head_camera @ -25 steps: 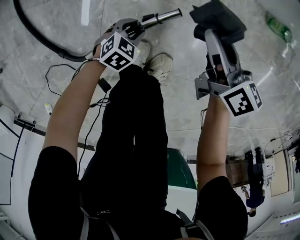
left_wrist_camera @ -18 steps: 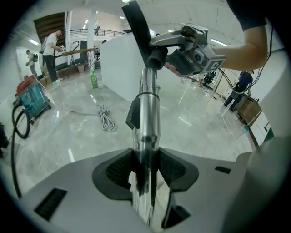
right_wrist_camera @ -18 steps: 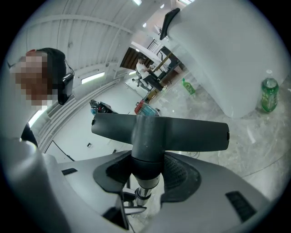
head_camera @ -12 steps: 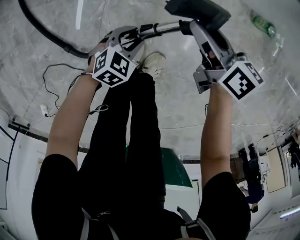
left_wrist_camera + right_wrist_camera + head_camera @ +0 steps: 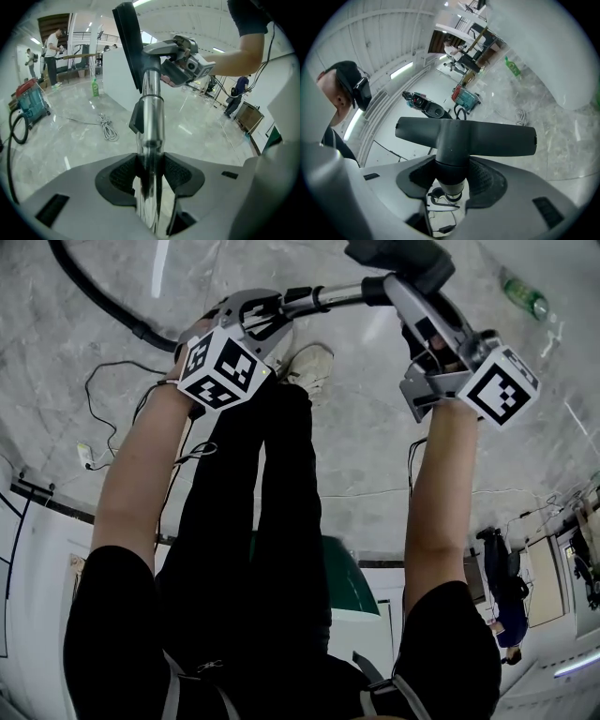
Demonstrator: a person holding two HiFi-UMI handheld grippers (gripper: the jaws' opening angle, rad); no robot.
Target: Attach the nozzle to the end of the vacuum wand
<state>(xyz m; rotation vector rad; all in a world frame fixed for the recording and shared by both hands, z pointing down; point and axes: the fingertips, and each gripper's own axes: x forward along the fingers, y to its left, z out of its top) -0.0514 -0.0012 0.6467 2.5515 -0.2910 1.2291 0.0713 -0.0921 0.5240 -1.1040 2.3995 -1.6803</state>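
Head view, nozzle [image 5: 398, 256] in right gripper [image 5: 405, 298]

The chrome vacuum wand [image 5: 151, 117] ran straight out from my left claw [image 5: 150, 176]. Its tip met the neck of the dark T-shaped nozzle [image 5: 464, 136] in my right claw [image 5: 451, 180].

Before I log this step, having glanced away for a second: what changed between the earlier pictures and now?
The right gripper swung the nozzle leftward in the head view until its neck met the end of the wand, closing the gap seen a second ago. Unchanged: left gripper clamped on the wand, right gripper on the nozzle.
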